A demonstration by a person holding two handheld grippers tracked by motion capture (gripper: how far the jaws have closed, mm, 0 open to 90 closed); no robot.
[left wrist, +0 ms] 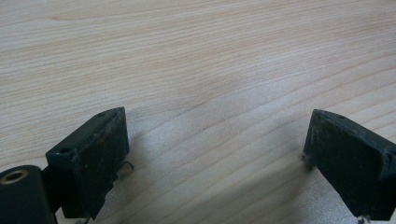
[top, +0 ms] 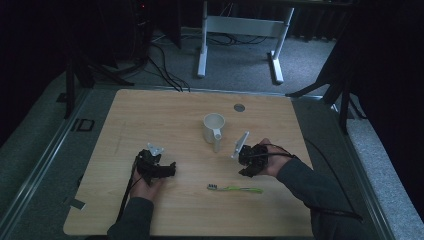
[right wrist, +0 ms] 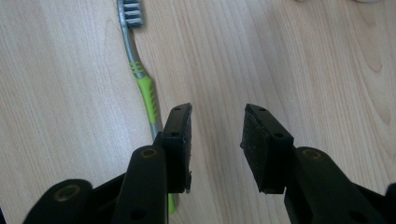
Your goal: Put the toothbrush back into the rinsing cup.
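Observation:
A green and grey toothbrush (top: 235, 188) lies flat on the wooden table (top: 150, 115), bristle head to the left. In the right gripper view the toothbrush (right wrist: 142, 79) runs under the left jaw, its grey head at the top. A white mug (top: 214, 128) stands upright behind it, handle toward the person. My right gripper (top: 246, 165) hovers just above the toothbrush's right half; the right gripper (right wrist: 215, 135) is open with nothing between the jaws. My left gripper (top: 162, 170) rests at the table's left-centre; the left gripper (left wrist: 215, 154) is wide open over bare wood.
A small grey round disc (top: 239, 107) is set in the table near its far edge. Beyond the table stands a white desk frame (top: 240, 30) with cables on the floor. Dark stands flank both sides.

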